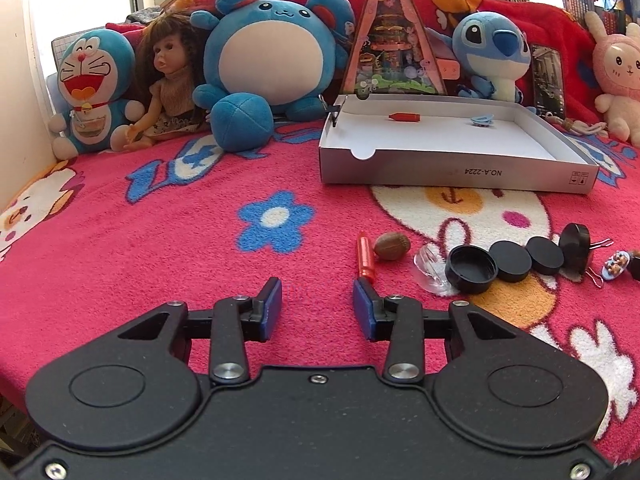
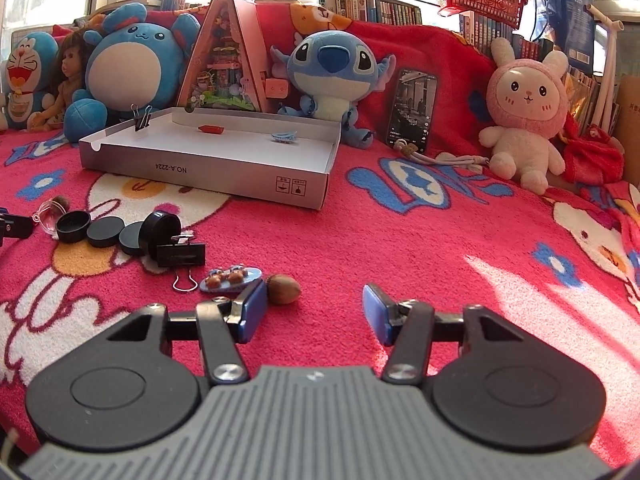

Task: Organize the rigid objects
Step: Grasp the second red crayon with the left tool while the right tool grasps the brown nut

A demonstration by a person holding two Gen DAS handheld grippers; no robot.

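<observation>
A white shallow box [image 1: 452, 178] [image 2: 200, 168] lies on the red blanket and holds a red tube [image 1: 405, 117] [image 2: 212, 129] and a blue hair claw [image 1: 482, 120] [image 2: 285, 136]. My left gripper [image 1: 318, 300] is open with nothing between its fingers; an orange tube [image 1: 366, 260] lies just ahead of its right fingertip, beside a brown nut [image 1: 392, 246], a clear dome [image 1: 430, 270] and several black lids [image 1: 511, 261] [image 2: 103, 232]. My right gripper [image 2: 314, 300] is open low over the blanket. Another brown nut [image 2: 283, 289] lies just inside its left fingertip, unpressed. A bear hair clip [image 2: 230, 278] and a black binder clip [image 2: 181, 254] lie to its left.
Plush toys line the back: a blue round one [image 1: 268, 56], Stitch [image 2: 332, 76], a pink rabbit [image 2: 524, 108], plus a doll [image 1: 170, 80]. A triangular toy house [image 1: 394, 40] and a phone [image 2: 414, 106] stand behind the box. A binder clip [image 2: 142, 118] grips the box rim.
</observation>
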